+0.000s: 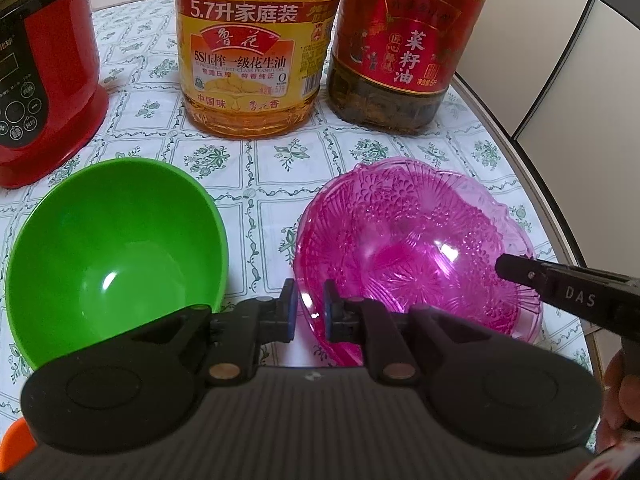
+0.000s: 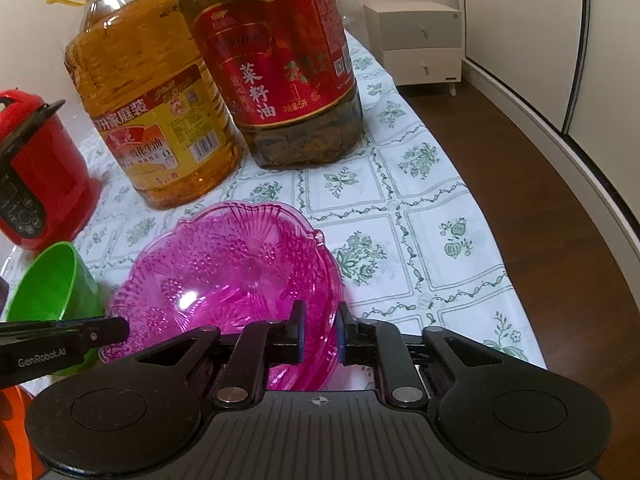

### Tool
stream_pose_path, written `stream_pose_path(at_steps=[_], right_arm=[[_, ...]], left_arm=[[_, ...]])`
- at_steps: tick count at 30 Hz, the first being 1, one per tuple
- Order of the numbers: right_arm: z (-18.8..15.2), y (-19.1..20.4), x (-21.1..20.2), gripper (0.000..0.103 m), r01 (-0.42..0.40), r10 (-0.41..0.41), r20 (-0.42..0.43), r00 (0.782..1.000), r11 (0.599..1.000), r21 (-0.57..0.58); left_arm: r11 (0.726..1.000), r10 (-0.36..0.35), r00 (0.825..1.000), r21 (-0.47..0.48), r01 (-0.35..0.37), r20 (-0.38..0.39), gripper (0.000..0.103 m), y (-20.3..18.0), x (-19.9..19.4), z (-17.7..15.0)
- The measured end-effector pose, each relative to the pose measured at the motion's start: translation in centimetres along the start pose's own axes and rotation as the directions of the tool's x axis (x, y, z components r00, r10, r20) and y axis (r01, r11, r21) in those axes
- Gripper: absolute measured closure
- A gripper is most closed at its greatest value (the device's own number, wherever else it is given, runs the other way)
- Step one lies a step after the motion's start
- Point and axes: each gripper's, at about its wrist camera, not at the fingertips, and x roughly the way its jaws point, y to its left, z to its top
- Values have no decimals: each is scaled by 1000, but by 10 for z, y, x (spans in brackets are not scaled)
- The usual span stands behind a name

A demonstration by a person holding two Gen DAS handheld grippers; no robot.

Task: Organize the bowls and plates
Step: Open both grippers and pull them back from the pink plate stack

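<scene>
A pink see-through patterned bowl (image 1: 400, 240) (image 2: 224, 272) stands upright on the flowered tablecloth. An empty green bowl (image 1: 116, 248) (image 2: 48, 280) sits just left of it, apart from it. My left gripper (image 1: 310, 312) is shut on the pink bowl's near left rim, which runs between its blue pads. At the near right rim, my right gripper (image 2: 320, 332) stands slightly open; the rim lies in the gap and the pads are not pressing on it. Each gripper also shows in the other's view, as a black finger at the bowl's edge.
Behind the bowls stand a yellow-labelled oil jug (image 1: 248, 52) and a red-labelled oil jug (image 1: 404, 40). A red electric cooker (image 1: 44, 80) is at the back left. The table edge (image 2: 500, 248) curves close on the right, over a wooden floor. An orange object (image 1: 16, 436) shows at the lower left.
</scene>
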Motion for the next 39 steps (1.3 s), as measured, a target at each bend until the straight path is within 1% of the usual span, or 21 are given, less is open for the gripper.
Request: stream_pose_path(at_steps=[2,4,8,10,15,19,22,27,33,39], right_arm=[[1,0,-1,69,-10,10,10,1000,1000,4],[2,0,-3,66,-23,22,25,999,1000,7],[3,-1,-8,65,-31,30,52,998,999,15],[3,-2,-11,65,-32,31,62,998,999,20],[-1,-4,-18,65,-38,36,75,997,999,38],[-6,-6,-25,65,-49,44,79,996,997,58],[-11,-7,-30,65,-54,49,78,996,996,67],[-21,-6,-37,65,-52,48,71,996,997,61],[-35,-1,-65,65,-48,42,76,996,996,71],[-59,18,-110,65,-51,45,69,997,995,86]], left_arm=[[1000,-3,1000,-6,3,5,91,0,-1,0],[1000,-4,1000,-4,4,13,91,0,-2,0],[1000,-8,1000,-3,8,21,91,1,-5,1],[1000,-5,999,6,5,36,88,0,-8,0],[999,-33,998,16,32,54,88,0,-20,0],[998,-62,997,30,60,47,88,0,-27,-1],[998,-62,997,27,61,41,88,3,-27,-4],[996,-92,996,-14,92,14,88,11,-25,-8],[993,-113,991,-24,114,65,88,19,-58,-13],[991,-129,984,-18,132,123,87,24,-110,-35]])
